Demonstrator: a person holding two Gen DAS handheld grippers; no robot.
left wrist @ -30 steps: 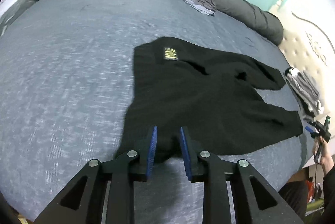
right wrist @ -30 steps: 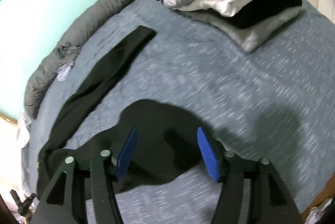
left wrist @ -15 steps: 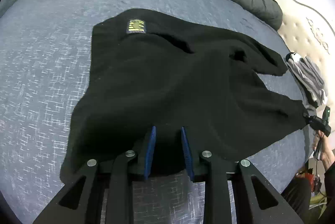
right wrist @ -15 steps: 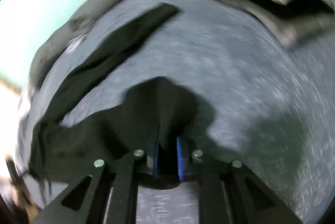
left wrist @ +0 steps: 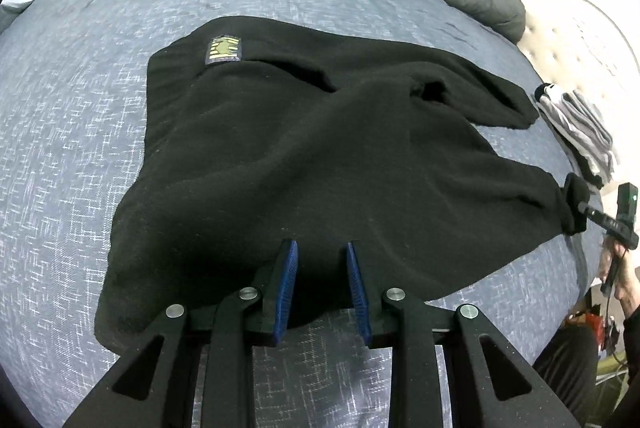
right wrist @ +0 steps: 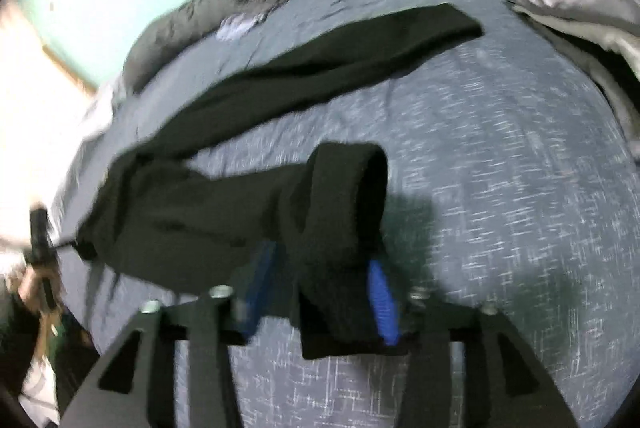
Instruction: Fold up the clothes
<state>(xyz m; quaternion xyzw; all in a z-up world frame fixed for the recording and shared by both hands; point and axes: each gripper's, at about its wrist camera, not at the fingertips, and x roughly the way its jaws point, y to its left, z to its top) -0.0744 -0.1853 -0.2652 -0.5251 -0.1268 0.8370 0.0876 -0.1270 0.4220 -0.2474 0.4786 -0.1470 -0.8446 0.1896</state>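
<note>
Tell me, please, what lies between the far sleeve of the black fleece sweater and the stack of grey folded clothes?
Only bare blue-grey bedsheet. The right wrist view shows the sleeve cuff apart from the grey stack.

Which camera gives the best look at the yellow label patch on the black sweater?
The left wrist view: the label patch sits sharp and unobstructed near the far left corner of the black sweater. The right wrist view is motion-blurred, shows only the sweater's sleeves and cuff, and never shows the patch.

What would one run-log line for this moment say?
garment: black sweater on bed | left gripper: hem between jaws | right gripper: jaws opening, cuff between them
</note>
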